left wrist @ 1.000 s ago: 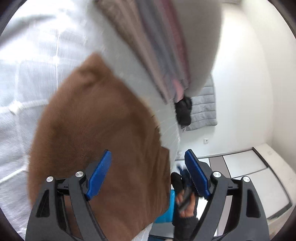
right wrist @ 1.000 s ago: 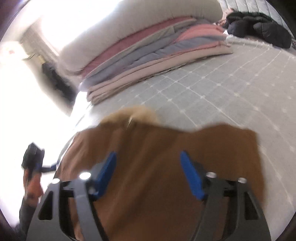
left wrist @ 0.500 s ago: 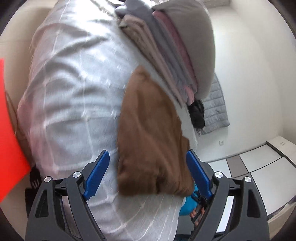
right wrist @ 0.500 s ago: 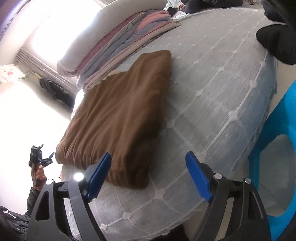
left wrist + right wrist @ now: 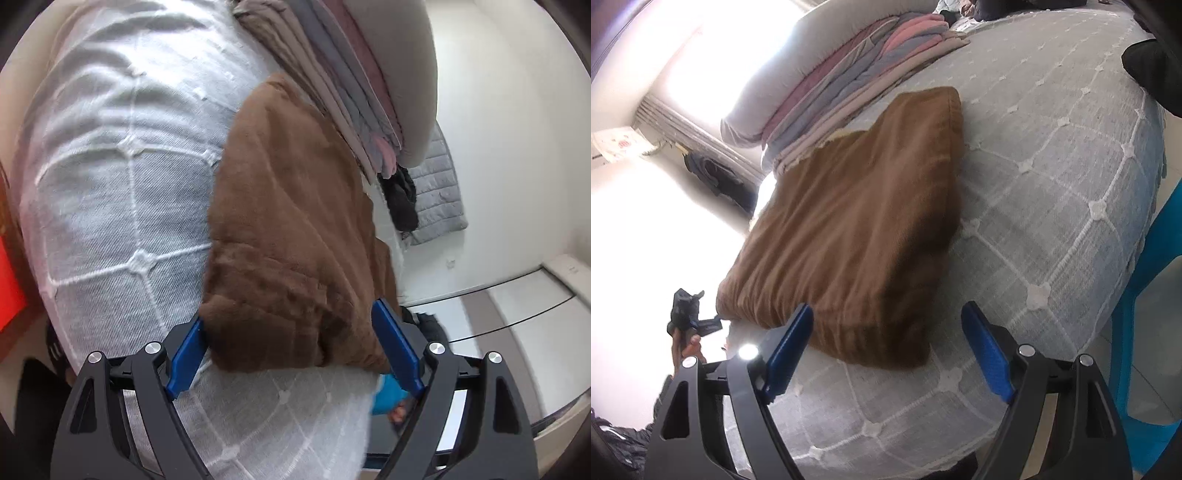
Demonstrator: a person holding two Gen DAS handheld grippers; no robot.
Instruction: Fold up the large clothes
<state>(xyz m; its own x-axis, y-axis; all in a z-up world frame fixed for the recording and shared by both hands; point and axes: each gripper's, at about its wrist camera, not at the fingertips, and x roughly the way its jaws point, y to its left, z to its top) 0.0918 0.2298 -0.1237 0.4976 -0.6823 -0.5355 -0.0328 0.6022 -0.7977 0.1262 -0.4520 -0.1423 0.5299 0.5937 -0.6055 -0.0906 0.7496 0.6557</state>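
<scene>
We see a folded brown garment (image 5: pixel 295 229) lying flat on a grey quilted bed cover (image 5: pixel 110 184), filling the centre of the left wrist view and the centre-left of the right wrist view (image 5: pixel 857 229).

Left gripper (image 5: pixel 291 354): jaws spread wide at the bottom of the frame, released. The garment's near edge sits between the two blue pads in this view, but we see no pinch on the cloth; we cannot tell whether a pad touches it.

Right gripper (image 5: pixel 886 350): also spread wide and released, at the bottom of the frame. The garment's near corner shows just above the gap, closer to the left pad; the right pad is over bare bed cover.

Behind the garment, upper part of both frames, we see a stack of folded bedding (image 5: pixel 857 74), touching the garment's far edge. In the right wrist view the left gripper (image 5: pixel 689 312) shows small at lower left, held in a hand (image 5: pixel 685 345). A blue chair (image 5: pixel 1152 295) sits at the right edge.
</scene>
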